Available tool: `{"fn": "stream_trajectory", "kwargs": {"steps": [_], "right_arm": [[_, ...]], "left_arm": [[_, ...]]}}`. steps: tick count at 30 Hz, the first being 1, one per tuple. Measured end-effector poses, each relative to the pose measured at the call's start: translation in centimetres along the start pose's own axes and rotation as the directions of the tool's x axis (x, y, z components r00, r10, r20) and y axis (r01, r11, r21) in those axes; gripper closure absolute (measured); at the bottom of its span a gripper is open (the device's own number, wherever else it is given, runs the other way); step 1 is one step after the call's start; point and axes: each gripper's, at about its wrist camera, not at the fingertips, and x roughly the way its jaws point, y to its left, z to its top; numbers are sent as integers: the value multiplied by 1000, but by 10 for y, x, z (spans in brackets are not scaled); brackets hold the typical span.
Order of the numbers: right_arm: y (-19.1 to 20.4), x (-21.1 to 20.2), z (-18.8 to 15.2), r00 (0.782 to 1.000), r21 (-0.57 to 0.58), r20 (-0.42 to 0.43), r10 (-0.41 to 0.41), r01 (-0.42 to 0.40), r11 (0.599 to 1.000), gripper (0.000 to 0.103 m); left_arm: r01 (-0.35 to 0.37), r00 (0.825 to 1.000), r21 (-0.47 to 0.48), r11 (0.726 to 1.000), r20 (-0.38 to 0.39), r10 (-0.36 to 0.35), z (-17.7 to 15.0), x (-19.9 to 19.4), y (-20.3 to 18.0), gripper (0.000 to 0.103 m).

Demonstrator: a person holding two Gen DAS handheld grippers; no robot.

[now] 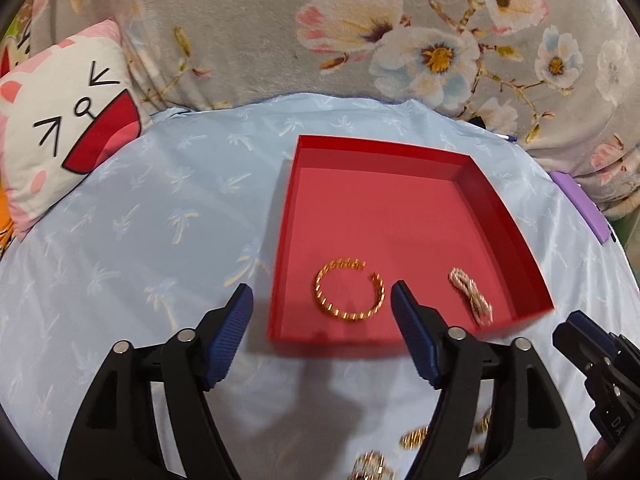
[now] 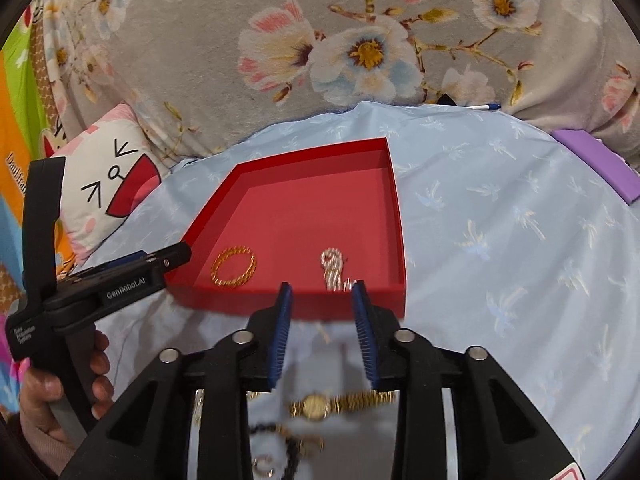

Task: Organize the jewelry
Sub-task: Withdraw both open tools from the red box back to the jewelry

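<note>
Two pieces already in the red box (image 1: 404,208): a gold bangle (image 1: 349,294) lying flat just ahead of the left gripper (image 1: 322,300), between its wide-spread, empty jaws, and a pale twisted chain (image 2: 335,269) just beyond the right gripper (image 2: 322,292), whose jaws stand partly apart with nothing between them. More still outside, on the blue cloth (image 2: 500,240): a gold watch (image 2: 318,406) beneath and behind the right gripper's fingertips, plus dark beads and small gold bits, blurred, nearer the camera.

Likely trouble, judged from this layout:
- Reaching back for the watch and clipping the near wall of the box, light card by the look of it, easy to shove or tip, spilling bangle and chain.
- Pinching only the watch's strap, letting the case swing and slip out on the way over.
- Catching a fold of the slick cloth along with a piece, dragging the loose pieces about.
- Crowding, with both grippers close together at the same near edge.
</note>
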Motion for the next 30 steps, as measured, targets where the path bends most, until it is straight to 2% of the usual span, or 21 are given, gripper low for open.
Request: {"fn": "stream_trajectory", "kwargs": {"steps": [5, 8, 15, 20, 26, 30], "right_arm": [[6, -30, -38, 1000, -8, -20, -5, 5, 1000, 69], [12, -43, -63, 999, -29, -35, -39, 38, 999, 69], [16, -53, -106, 993, -9, -119, -12, 11, 1000, 69], [21, -47, -116, 988, 3, -151, -7, 7, 1000, 69], [25, -35, -114, 987, 11, -163, -5, 7, 1000, 71], [27, -25, -111, 984, 2, -174, -31, 32, 999, 71]], "left_arm": [[-15, 1000, -6, 1000, -10, 15, -35, -30, 11, 29], [-27, 1000, -10, 1000, -17, 26, -60, -44, 16, 29], [12, 998, -4, 1000, -66, -13, -111, -59, 16, 29], [32, 992, -8, 999, -119, -32, -137, -53, 13, 29], [58, 992, 11, 998, -114, -56, -144, -57, 2, 29], [57, 992, 17, 998, -111, -54, -145, -55, 0, 29]]}}
